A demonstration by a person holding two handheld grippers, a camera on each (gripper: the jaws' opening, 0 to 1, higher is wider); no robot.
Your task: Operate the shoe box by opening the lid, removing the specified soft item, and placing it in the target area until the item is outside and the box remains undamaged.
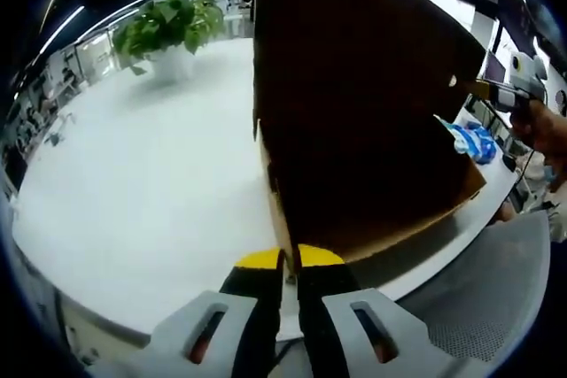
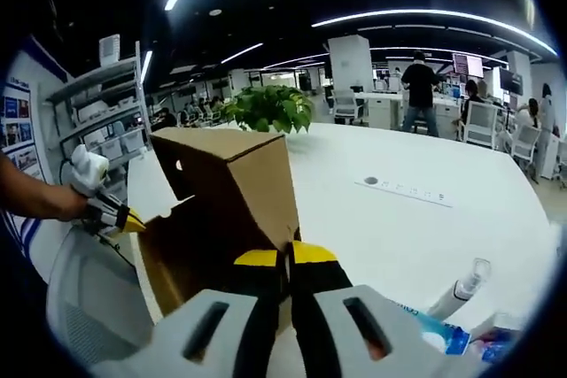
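No readable brand or text anywhere, as far as I can see; the blue wall posters (image 2: 16, 121) in the right gripper view are too small to make out, and the blue-and-white packet (image 2: 443, 335) near the bottom edge has print that's just blur.

The box (image 2: 232, 210) sits on a big white table (image 2: 425, 227), lid flap standing up. In the left gripper view the box (image 1: 354, 104) is right up against the camera, dark brown inside, blocking most of what's behind it. Left gripper (image 1: 290, 260) has its yellow tips pinched together on the cardboard edge at the box's near corner. Right gripper (image 2: 285, 258) looks the same, tips together on the box's edge.

Also around: a potted plant (image 1: 168, 28) at the far end of the table, a white spray bottle (image 2: 461, 289) beside the packet, a grey mesh chair (image 1: 496, 298), shelves (image 2: 106, 121), people at desks in the back.
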